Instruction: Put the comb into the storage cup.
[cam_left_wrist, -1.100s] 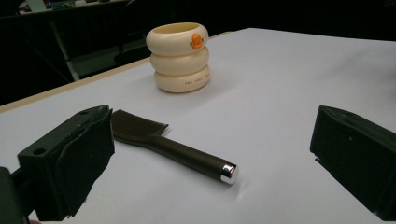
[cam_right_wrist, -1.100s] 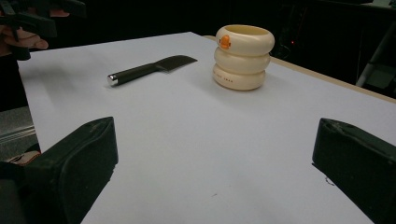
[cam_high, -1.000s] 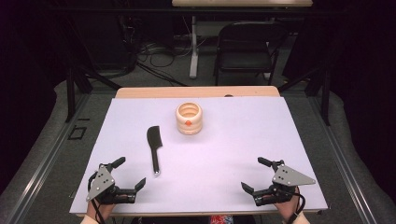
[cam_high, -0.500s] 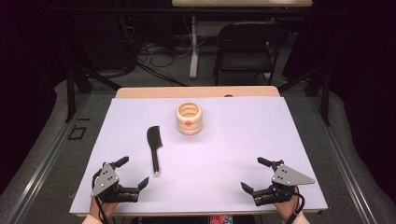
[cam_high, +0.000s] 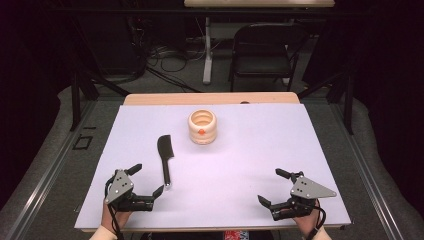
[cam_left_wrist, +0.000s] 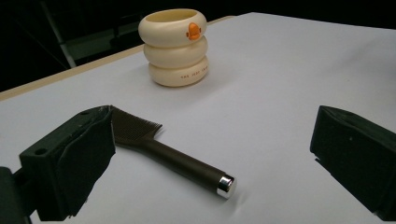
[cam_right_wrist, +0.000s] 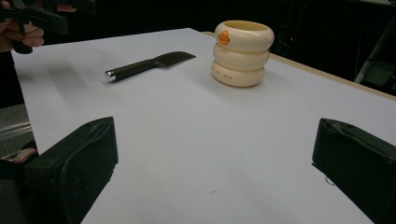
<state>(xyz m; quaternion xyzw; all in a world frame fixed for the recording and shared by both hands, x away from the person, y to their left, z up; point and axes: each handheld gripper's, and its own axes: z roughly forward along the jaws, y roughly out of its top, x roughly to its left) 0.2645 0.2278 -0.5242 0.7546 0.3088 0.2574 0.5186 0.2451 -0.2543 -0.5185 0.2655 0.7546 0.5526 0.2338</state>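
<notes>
A dark comb (cam_high: 165, 159) with a round handle and silver end cap lies on the pale sheet, handle toward me. A cream ribbed cup (cam_high: 202, 127) with an orange mark stands upright behind it. My left gripper (cam_high: 147, 179) is open just short of the handle's end, not touching it. In the left gripper view the comb (cam_left_wrist: 177, 158) lies between the spread jaws, with the cup (cam_left_wrist: 176, 46) beyond. My right gripper (cam_high: 270, 186) is open and holds nothing near the front right. The right gripper view shows the comb (cam_right_wrist: 144, 65) and the cup (cam_right_wrist: 243, 52) far off.
The pale sheet (cam_high: 260, 145) covers a wooden table whose far edge (cam_high: 210, 98) shows. A black chair (cam_high: 262, 50), a white table leg and floor cables lie beyond it. The other hand with its gripper (cam_right_wrist: 32, 14) appears at the right gripper view's top left.
My left gripper has crept forward and to the right, closer to the comb's handle end. The right gripper, comb and cup have stayed put.
</notes>
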